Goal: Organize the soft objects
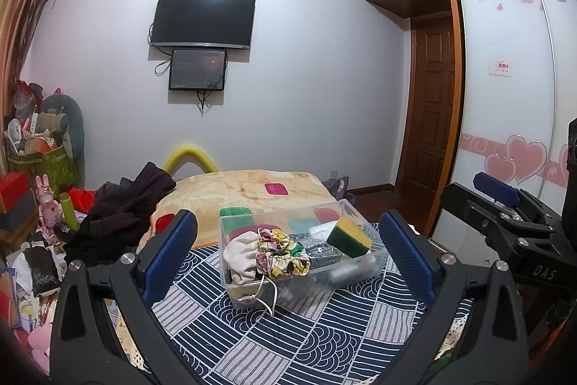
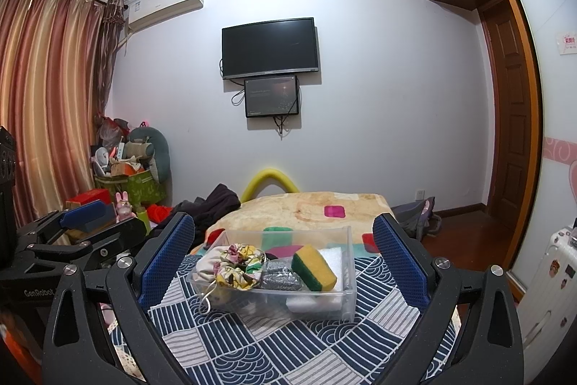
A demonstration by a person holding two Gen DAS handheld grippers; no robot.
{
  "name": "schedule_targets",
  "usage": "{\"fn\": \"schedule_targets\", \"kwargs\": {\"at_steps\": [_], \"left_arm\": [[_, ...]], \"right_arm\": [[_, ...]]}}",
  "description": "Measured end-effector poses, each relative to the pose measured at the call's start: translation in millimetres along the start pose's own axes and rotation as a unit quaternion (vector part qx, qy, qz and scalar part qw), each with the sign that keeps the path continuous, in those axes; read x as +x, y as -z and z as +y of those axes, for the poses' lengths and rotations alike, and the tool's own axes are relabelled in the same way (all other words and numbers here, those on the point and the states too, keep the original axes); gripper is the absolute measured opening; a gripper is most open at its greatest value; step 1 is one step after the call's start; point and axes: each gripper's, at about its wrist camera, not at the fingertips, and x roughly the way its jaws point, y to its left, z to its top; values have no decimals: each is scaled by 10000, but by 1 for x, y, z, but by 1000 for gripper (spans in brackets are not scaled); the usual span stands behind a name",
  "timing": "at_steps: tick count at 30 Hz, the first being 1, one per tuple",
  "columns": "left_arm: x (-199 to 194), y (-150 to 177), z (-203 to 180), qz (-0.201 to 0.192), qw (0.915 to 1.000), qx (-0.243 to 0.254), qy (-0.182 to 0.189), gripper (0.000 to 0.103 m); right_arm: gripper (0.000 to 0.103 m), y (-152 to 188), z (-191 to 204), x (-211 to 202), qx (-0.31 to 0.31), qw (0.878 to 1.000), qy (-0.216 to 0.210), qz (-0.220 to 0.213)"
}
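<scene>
1. Clearly, the soft objects are already gathered in 1 place: a clear plastic bin [image 1: 355, 262] sits on the bed's navy patterned cloth [image 1: 288, 331], with the beige blanket [image 1: 249, 190] beyond it at the far end.
2. Inside the clear plastic bin, a yellow-and-green sponge [image 1: 349, 235] leans tilted at the right, propped on what lies under it. A silvery scrubber [image 1: 319, 249] sits in the middle, touching the sponge.
3. A floral drawstring pouch [image 1: 281, 253] is bunched at the left of the bin beside a pale cloth [image 1: 239, 258]; its cord [image 1: 267, 302] spills over the near wall, probably because the pile sits higher than the rim there.
4. A white foam block [image 2: 333, 257] shows behind the sponge in the right wrist view.
5. The left hand-held gripper [image 1: 288, 255] has its 2 fingers spread wide and holds nothing; it hangs back on the near side, with the bin framed between its blue pads [image 1: 169, 255].
6. The right hand-held gripper [image 2: 283, 258] is likewise spread and empty, facing the same bin from slightly further right.
7. With everything in the bin and both tools clear, the sorting looks close to finished. If anything remains, it is tucking the dangling cord inside, and a loose, thin cord could easily slip from a pinch.
</scene>
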Motion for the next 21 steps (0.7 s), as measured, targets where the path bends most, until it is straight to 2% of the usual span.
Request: {"fn": "schedule_targets", "kwargs": {"at_steps": [12, 21], "left_arm": [[-7, -1, -6, -43, 9999, 112, 72, 102], [-5, -3, -4, 65, 9998, 44, 166, 102]], "right_arm": [[100, 1, 3, -2, 11, 10000, 9, 26], [100, 2, 4, -2, 46, 10000, 14, 66]]}}
